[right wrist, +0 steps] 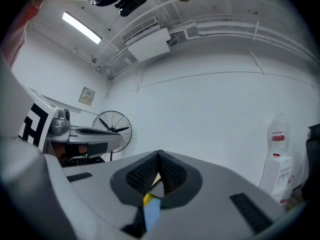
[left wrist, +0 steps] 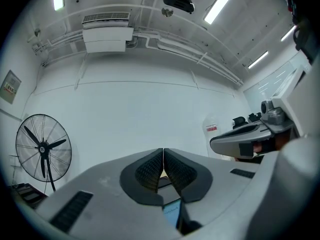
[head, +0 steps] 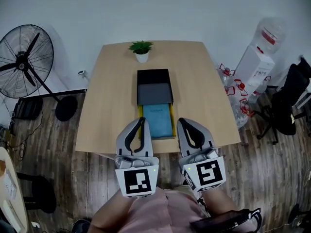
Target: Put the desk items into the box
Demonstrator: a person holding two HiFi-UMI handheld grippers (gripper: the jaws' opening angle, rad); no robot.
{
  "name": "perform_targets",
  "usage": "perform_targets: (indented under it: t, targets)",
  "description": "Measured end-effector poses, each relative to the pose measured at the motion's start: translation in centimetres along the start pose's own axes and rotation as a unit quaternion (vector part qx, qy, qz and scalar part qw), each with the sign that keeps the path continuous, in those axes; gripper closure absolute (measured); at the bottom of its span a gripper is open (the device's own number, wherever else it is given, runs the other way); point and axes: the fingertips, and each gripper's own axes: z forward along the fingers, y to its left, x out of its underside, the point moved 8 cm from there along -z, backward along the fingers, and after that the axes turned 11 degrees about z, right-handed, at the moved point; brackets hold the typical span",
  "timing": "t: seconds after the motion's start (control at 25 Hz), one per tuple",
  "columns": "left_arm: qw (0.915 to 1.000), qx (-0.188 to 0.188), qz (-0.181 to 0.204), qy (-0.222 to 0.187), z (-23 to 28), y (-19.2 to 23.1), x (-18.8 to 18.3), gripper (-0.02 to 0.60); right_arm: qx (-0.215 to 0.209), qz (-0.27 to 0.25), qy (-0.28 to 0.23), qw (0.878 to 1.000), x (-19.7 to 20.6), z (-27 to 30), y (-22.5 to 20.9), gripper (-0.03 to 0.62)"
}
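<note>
Desk (head: 109, 106): box (head: 154, 94) seemingly beyond left gripper (head: 143, 120)

Left tongs (head: 142, 121), right tongs (head: 181, 122): closed (side by side)

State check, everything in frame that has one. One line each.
left gripper: shut, empty
right gripper: shut, empty
blue notebook: flat on the table, not in the box
black box: on the table; open or closed unclear
potted plant: upright
fan: blades look still
</note>
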Motion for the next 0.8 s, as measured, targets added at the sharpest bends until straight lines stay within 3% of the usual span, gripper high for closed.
perform_targets:
  t: [0.8]
  targets:
    - [1.0, 0.001, -0.004, 0.0, 0.11, 0.02, 0.56, 0.568, -0.003, -0.003, 0.003, 1.0, 0.24, 0.34, 0.26, 0.594]
